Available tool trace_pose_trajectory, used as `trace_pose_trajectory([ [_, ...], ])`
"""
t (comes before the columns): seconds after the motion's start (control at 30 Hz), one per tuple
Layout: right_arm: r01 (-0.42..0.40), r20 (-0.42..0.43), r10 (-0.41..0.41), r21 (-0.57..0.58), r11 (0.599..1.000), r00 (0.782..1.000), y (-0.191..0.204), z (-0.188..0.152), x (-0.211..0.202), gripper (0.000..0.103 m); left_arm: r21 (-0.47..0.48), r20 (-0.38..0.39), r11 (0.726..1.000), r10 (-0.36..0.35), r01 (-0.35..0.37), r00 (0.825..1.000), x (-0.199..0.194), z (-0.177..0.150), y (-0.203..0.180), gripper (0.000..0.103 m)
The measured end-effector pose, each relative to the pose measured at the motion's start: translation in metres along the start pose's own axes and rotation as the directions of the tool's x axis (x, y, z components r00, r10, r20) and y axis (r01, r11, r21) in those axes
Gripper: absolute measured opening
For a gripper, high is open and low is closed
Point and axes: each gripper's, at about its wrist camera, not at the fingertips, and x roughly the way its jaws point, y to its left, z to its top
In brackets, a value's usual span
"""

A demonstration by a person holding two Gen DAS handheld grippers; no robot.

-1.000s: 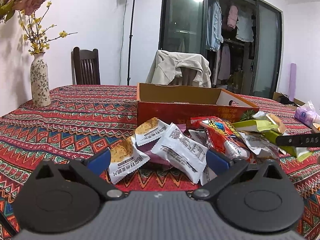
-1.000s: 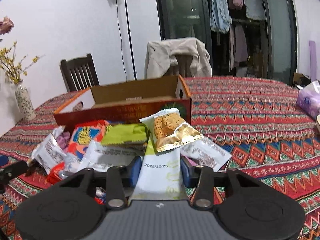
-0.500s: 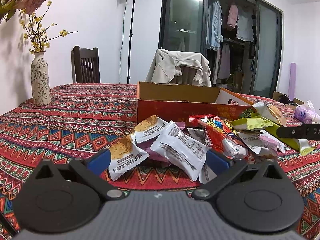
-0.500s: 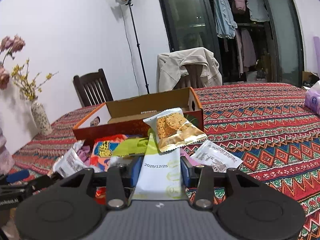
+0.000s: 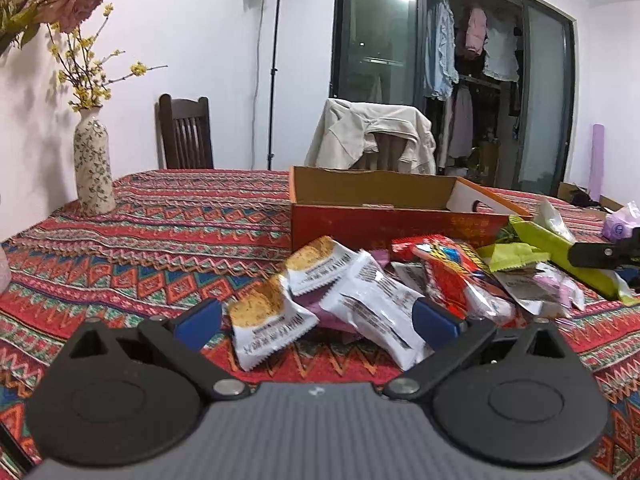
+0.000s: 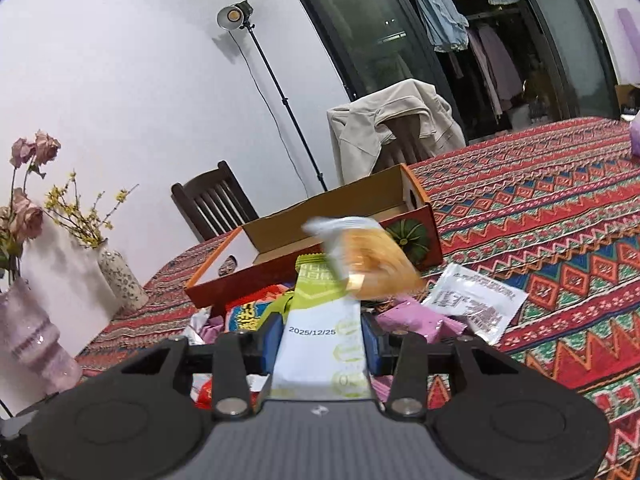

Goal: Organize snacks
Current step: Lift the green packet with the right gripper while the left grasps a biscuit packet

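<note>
left gripper (image 5: pixel 316 316) hovers low at bottom centre of its frame, fingers spread wide and grasping nothing; two white cracker packets (image 5: pixel 268 320) lie between and just past the blue pads, at centre. snack pile (image 5: pixel 440 276) runs from centre to right of the frame on the patterned tablecloth (image 5: pixel 160 240). open cardboard box (image 5: pixel 376 208), one only, sits behind the pile at centre-right, looks empty as far as visible. one vase (image 5: pixel 93 168) at left, one wooden chair (image 5: pixel 186 132) behind it

right gripper (image 6: pixel 322 340) at bottom centre of its frame, fingers clenched on a green-and-white packet (image 6: pixel 320 344), long axis pointing straight ahead along the fingers toward the box (image 6: pixel 312 240), which lies just beyond and slightly left, at frame centre. a blurred gold cracker packet (image 6: pixel 368 256) sits on the green packet's far end, could slide off. right hand is the one carrying, so likely next is forward into the box. loose around it: one white sachet (image 6: pixel 476 300), one pink packet (image 6: pixel 416 320), one red packet (image 6: pixel 248 312). exact pile count unclear, packets overlap
</note>
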Motion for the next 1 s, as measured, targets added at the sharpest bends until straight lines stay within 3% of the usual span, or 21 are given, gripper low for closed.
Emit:
trace_pose_trajectory([
  [0.27,-0.023,0.015,0.023,-0.043,0.999,1.0,0.01,0.0,0.003,0.041,-0.034,-0.073,0.994,0.105,-0.108,0.992,0.028,0.017,0.015,0.103],
  [0.53,-0.015,0.021,0.016,-0.055,0.998,1.0,0.01,0.0,0.005,0.041,-0.128,-0.17,0.977,0.148,-0.171,0.974,0.058,0.027,0.031,0.102],
  [0.7,-0.014,0.023,0.015,-0.065,0.998,1.0,0.011,-0.001,0.006,0.041,-0.18,-0.227,0.971,0.113,-0.156,0.967,0.068,0.018,0.043,0.089],
  [0.8,-0.011,0.021,0.012,-0.07,0.997,1.0,0.012,-0.002,0.007,0.041,-0.218,-0.254,0.968,0.064,-0.121,0.965,0.071,0.012,0.049,0.072],
  [0.87,-0.009,0.021,0.01,-0.072,0.997,1.0,0.013,-0.002,0.007,0.041,-0.226,-0.247,0.967,0.056,-0.114,0.967,0.071,0.01,0.051,0.064],
  [1.0,-0.002,0.021,0.004,-0.079,0.997,1.0,0.015,-0.002,0.007,0.041,-0.246,-0.238,0.964,0.037,-0.097,0.971,0.067,0.009,0.055,0.056],
])
